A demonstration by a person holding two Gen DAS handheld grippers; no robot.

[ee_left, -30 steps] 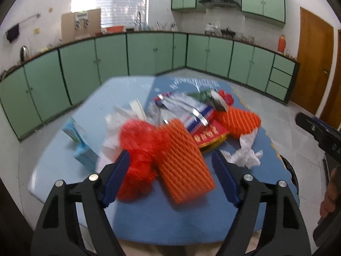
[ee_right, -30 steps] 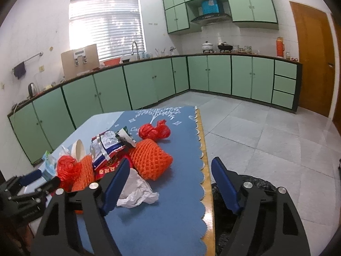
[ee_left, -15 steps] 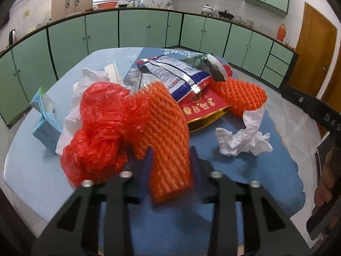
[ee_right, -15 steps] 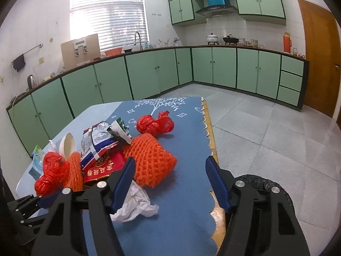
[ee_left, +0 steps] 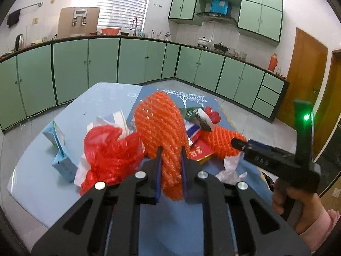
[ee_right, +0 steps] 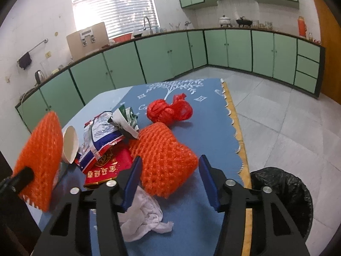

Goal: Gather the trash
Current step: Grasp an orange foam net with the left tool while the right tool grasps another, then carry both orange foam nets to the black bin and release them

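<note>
One orange foam net (ee_left: 162,132) is pinched between the closed fingers of the left gripper (ee_left: 170,170) and held raised above the table (ee_left: 42,177); the pick-up step is judged done, and carriage to the black-lined bin (ee_right: 285,192), just beside the table's near right edge, is called for next. The right gripper (ee_right: 168,183) is held wide apart, nothing grasped, a second foam net (ee_right: 166,160) lying between its fingers; a crumpled tissue (ee_right: 145,219) lies nearer, snack wrappers (ee_right: 104,136) and a red plastic bag (ee_right: 170,111) farther along the table.
</note>
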